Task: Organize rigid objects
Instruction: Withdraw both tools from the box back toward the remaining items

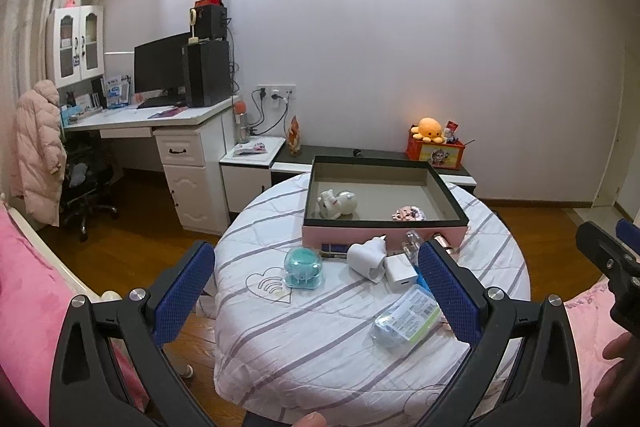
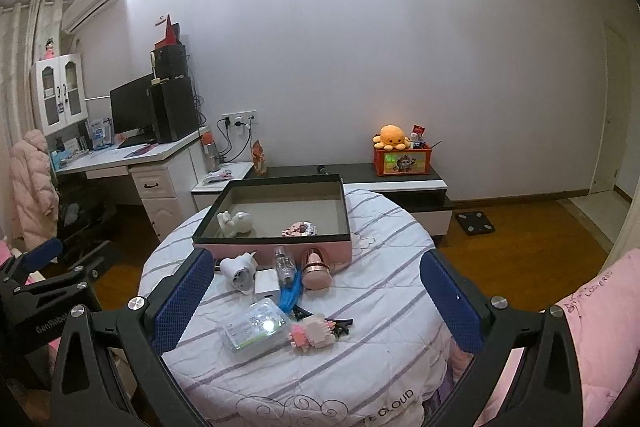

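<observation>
A pink box with a dark rim [image 1: 448, 195] [image 2: 346, 207] stands at the far side of a round table under a striped white cloth [image 1: 320, 339] [image 2: 380, 339]. In the box lie a white figurine [image 1: 338, 203] [image 2: 236, 221] and a small patterned item [image 1: 409, 214] [image 2: 299, 229]. In front of the box lie a teal clear box [image 1: 303, 267], a white plug adapter [image 1: 366, 255] [image 2: 238, 269], a white charger cube [image 1: 400, 271] [image 2: 267, 283], a clear bottle [image 2: 285, 263], a rose-gold cylinder [image 2: 316, 267], a clear packet [image 1: 406, 319] [image 2: 256, 325] and a pink block toy [image 2: 312, 333]. My left gripper [image 1: 316, 281] and right gripper [image 2: 314, 289] are open and empty, above the near side of the table.
A white desk with a monitor [image 1: 160, 71] stands at the left. A low dark cabinet with an orange toy box [image 2: 402, 159] runs along the wall behind the table. Pink bedding [image 1: 28, 307] [image 2: 600, 307] lies on both sides. A scale [image 2: 476, 221] lies on the wood floor.
</observation>
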